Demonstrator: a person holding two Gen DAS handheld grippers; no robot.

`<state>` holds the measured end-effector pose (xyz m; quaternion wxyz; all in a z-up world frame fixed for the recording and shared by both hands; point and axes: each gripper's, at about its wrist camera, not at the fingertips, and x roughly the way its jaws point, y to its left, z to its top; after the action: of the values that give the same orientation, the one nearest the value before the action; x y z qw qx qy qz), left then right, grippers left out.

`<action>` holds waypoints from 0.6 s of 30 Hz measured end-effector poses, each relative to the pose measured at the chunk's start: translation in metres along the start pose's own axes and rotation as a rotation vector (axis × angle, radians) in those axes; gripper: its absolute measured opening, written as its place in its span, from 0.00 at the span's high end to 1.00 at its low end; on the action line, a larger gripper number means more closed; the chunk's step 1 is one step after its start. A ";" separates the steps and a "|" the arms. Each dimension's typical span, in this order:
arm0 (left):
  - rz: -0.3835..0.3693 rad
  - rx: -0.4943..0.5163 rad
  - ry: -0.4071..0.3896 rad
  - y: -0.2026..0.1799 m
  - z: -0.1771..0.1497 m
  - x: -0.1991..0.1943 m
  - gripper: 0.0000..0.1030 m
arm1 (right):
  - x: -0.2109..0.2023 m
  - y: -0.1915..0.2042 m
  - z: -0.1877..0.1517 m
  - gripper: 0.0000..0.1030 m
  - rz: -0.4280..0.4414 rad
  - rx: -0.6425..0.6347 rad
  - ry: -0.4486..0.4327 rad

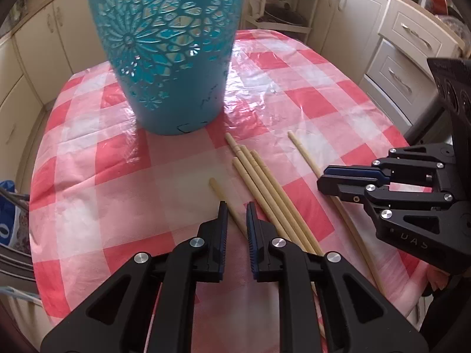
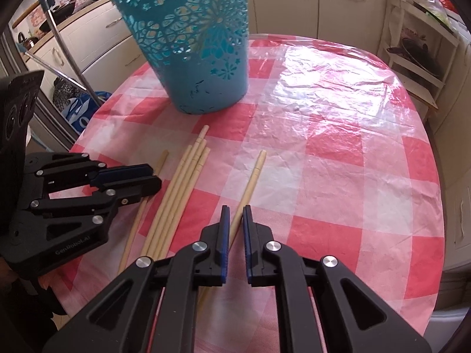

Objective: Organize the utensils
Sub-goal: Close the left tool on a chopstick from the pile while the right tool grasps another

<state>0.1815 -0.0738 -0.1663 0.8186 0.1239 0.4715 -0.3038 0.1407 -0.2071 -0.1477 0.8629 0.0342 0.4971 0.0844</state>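
Pale wooden chopsticks (image 1: 265,182) lie loose beside perforated teal holder (image 1: 167,53).

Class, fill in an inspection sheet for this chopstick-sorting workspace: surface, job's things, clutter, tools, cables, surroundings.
Surface: table under a red-and-white checked cloth with a wrinkled clear plastic cover.
Job's things: teal cut-out holder upright; chopstick bundle lying flat; two single chopsticks apart, one on each side of it.
Clutter: nothing seen.
Tools: left tool open, straddling the left single chopstick; right tool open, straddling the right single chopstick.
Cables: nothing seen.
Surroundings: cream kitchen cabinets, shelf rack.
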 end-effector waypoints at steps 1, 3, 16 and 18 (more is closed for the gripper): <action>-0.013 0.008 0.010 0.001 0.001 0.000 0.93 | 0.000 0.000 0.000 0.91 0.003 0.002 -0.001; -0.034 0.015 0.024 0.001 0.002 -0.002 0.96 | 0.000 -0.003 0.000 0.92 0.022 0.022 -0.002; -0.272 -0.137 -0.370 0.038 0.054 -0.134 0.96 | -0.011 -0.030 -0.001 0.94 0.107 0.148 -0.021; -0.261 -0.153 -0.474 0.042 0.069 -0.154 0.96 | -0.011 -0.029 -0.002 0.94 0.102 0.143 -0.019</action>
<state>0.1986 -0.0161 -0.0029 0.8671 -0.0744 0.3002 -0.3906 0.1371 -0.2378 -0.1430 0.8576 0.1218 0.4911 0.0924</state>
